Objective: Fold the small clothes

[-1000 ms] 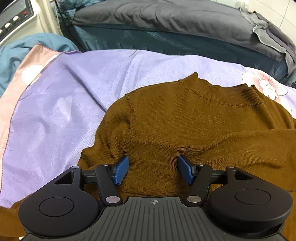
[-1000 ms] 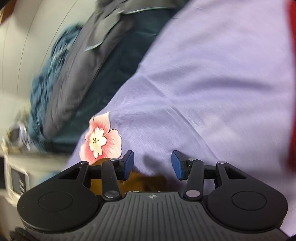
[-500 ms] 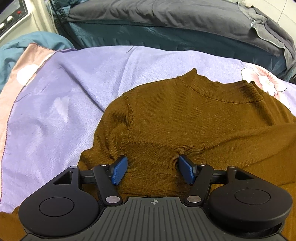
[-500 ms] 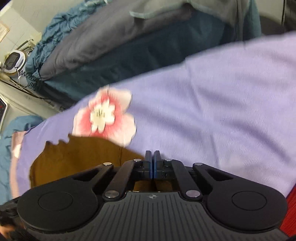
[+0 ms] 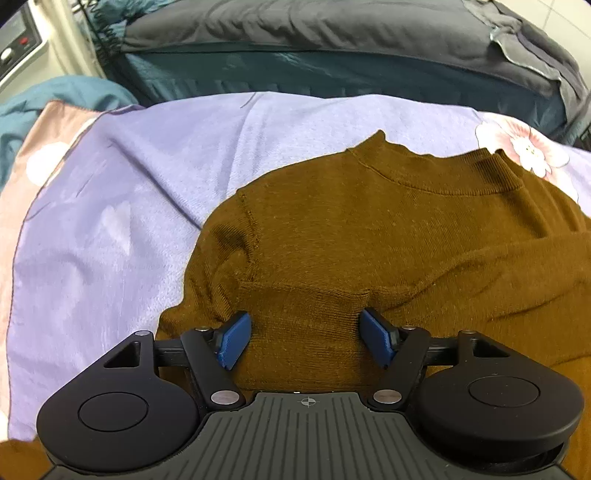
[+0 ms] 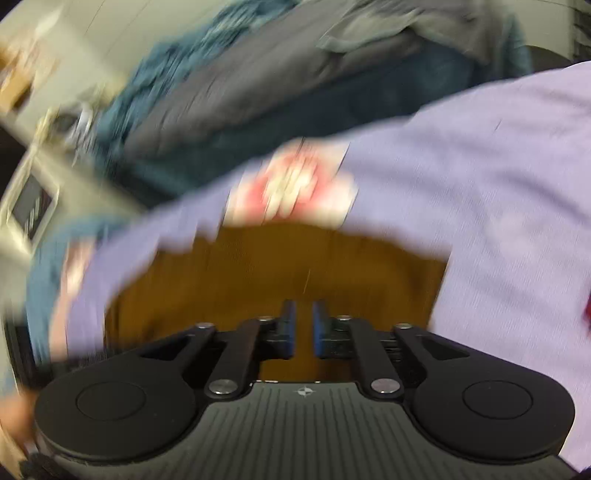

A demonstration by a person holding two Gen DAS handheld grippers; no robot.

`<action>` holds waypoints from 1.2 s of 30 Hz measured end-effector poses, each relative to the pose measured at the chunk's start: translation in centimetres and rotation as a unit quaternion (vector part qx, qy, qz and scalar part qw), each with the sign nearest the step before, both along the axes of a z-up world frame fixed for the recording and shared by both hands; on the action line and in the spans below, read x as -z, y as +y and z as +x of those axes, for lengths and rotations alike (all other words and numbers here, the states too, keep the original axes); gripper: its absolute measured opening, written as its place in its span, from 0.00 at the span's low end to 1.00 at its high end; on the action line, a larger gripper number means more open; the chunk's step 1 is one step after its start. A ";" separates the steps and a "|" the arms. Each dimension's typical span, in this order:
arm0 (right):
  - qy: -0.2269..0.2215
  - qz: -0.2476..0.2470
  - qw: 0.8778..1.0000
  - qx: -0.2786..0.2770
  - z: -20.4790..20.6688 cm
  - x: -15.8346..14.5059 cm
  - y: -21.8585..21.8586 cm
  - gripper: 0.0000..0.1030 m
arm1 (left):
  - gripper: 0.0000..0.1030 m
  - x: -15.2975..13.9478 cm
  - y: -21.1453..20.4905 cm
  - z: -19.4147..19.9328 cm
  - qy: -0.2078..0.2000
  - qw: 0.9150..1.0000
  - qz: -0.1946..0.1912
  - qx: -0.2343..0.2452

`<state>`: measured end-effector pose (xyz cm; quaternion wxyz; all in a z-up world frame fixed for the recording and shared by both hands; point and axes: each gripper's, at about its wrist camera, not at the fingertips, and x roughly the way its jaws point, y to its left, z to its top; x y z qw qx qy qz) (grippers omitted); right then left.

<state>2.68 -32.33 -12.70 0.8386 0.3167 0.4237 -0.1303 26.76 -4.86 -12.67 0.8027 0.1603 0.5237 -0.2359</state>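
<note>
A small brown knit sweater [image 5: 369,229] lies flat on the lilac bedsheet [image 5: 110,229], neck away from me, with one sleeve folded across the body and its cuff [image 5: 306,314] between my left fingers. My left gripper [image 5: 306,338] is open, its blue pads either side of the cuff, not pinching it. The right wrist view is motion-blurred. There my right gripper [image 6: 303,326] hovers over the sweater [image 6: 258,273] with its pads a narrow gap apart; nothing shows between them.
A dark grey duvet [image 5: 332,26] and teal bedding [image 5: 332,77] are piled beyond the sheet. A pink flower print [image 5: 524,147] marks the sheet past the sweater's right shoulder. A white appliance panel [image 5: 14,51] stands at far left.
My left gripper has held still, open over the cuff. My right gripper shut, then swung over the sweater and parted slightly; its view is now blurred by motion.
</note>
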 end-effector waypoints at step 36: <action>-0.079 0.034 0.996 -0.017 2.1 -9.7 10.5 0.65 | 1.00 -10.9 26.1 -2.0 -0.161 0.981 0.105 0.025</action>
